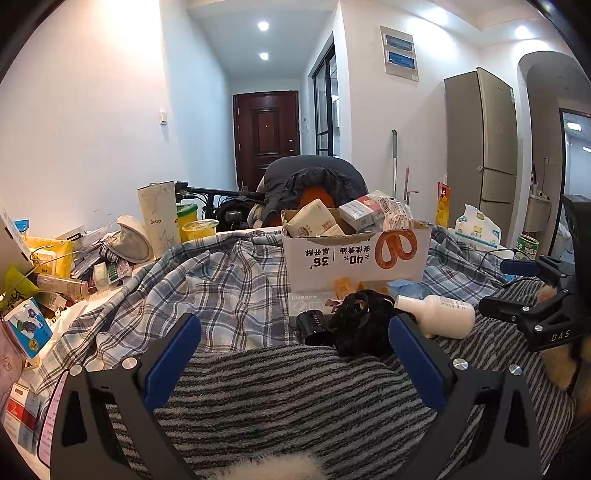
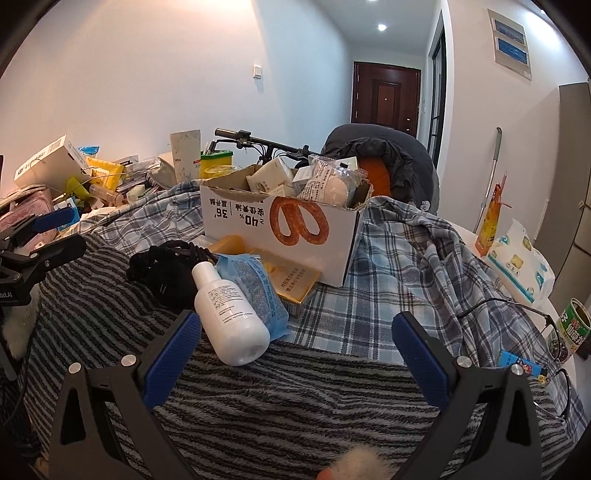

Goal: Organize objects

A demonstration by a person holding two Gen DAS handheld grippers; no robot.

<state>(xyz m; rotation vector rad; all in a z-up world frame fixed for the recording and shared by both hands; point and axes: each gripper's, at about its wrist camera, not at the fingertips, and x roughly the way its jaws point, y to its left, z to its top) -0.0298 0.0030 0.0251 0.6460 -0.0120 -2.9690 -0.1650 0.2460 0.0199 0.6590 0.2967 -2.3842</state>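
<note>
White walls [image 1: 92,110] enclose the room; a corridor runs back to a dark red-brown door [image 1: 266,133], with recessed ceiling lights [image 1: 263,26] on. Tall grey-beige refrigerator [image 1: 484,147] stands against the right wall. Handlebars of a bicycle [image 2: 258,142] show behind the bench [image 2: 469,230], next to a chair draped with a dark jacket [image 1: 314,181].

Bench surface mostly covered: blue-white plaid cloth [image 1: 221,273] at rear, grey striped fleece blanket [image 1: 295,398] nearer the cameras, overlapping the plaid. Open cardboard box [image 1: 356,254], pretzel print and inverted text, sits on the plaid, filled with small packets. Left edge of bench carries a loose heap of packages [image 1: 55,258]. Tissue pack [image 2: 521,266] and green can [image 2: 572,328] at the right edge.

White bottle [image 2: 231,317] lies on its side in front of the box, touching a blue packet [image 2: 255,288]; black tangled item [image 1: 360,321] just beside it.

Left gripper [image 1: 293,332]: fingers spread wide, nothing between them, above the striped blanket. Right gripper [image 2: 295,332]: fingers likewise wide apart, empty, bottle base near the left finger.
</note>
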